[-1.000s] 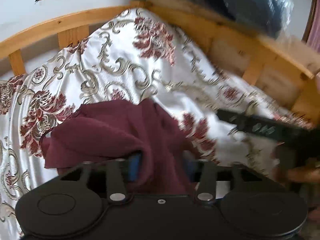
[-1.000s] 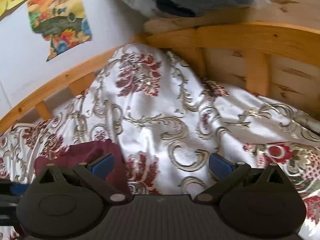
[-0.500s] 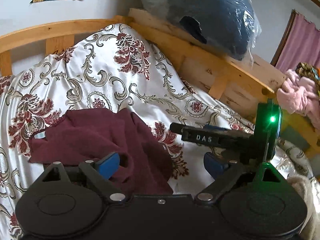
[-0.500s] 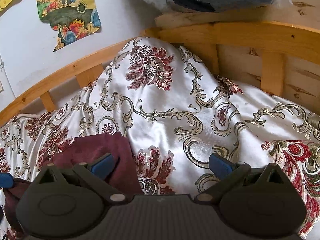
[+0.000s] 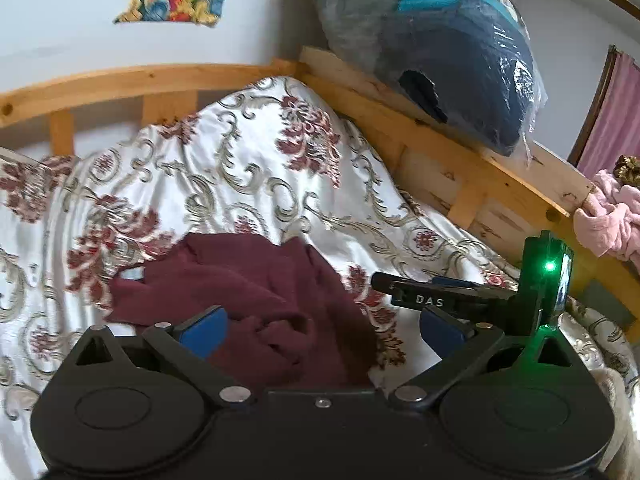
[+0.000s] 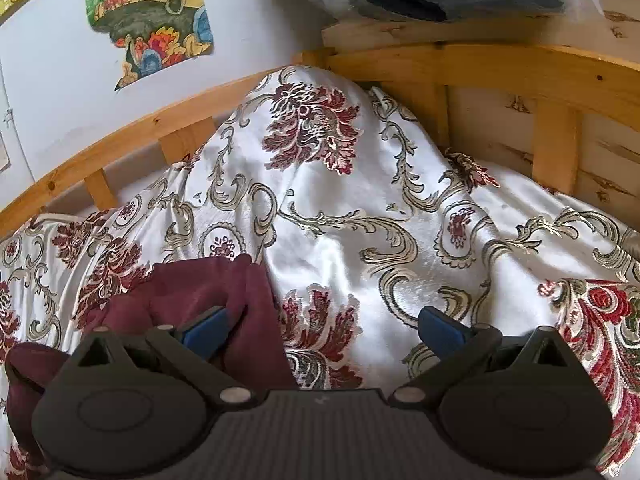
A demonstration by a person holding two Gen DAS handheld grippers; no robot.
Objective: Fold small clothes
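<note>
Cloth (image 5: 256,292): a maroon garment, crumpled and unfolded, lying on the bedspread at near centre in the left wrist view. Its near part reaches in between the left gripper's fingers. In the right wrist view it (image 6: 208,292) lies at the near left, and part of it runs under the frame of the right gripper.

Left gripper (image 5: 320,326): jaws wide apart, holding nothing. The blue pads (image 5: 202,330) stand either side of the cloth's near folds; whether the left pad touches the fabric cannot be told.

Right gripper (image 6: 320,326): jaws wide, nothing held. Its left blue pad (image 6: 204,330) sits over or against the cloth's right edge; the right pad is over bare bedspread. Seen from the left wrist view, the right gripper (image 5: 440,300) lies just right of the cloth, a green light lit on its body.

Bedspread (image 6: 360,220): white satin with red flowers and gold scrolls, heaped into a peak at the far centre.

Bed frame (image 6: 500,68): pale wood rails along the far and right sides.

Bundle (image 5: 440,48): dark blue, wrapped in clear plastic, resting on the frame's far right rail.

Poster (image 6: 148,16): colourful, torn at the edges, on the white wall, far left.

Pink cloth (image 5: 608,216): heaped at the right end of the rail.
</note>
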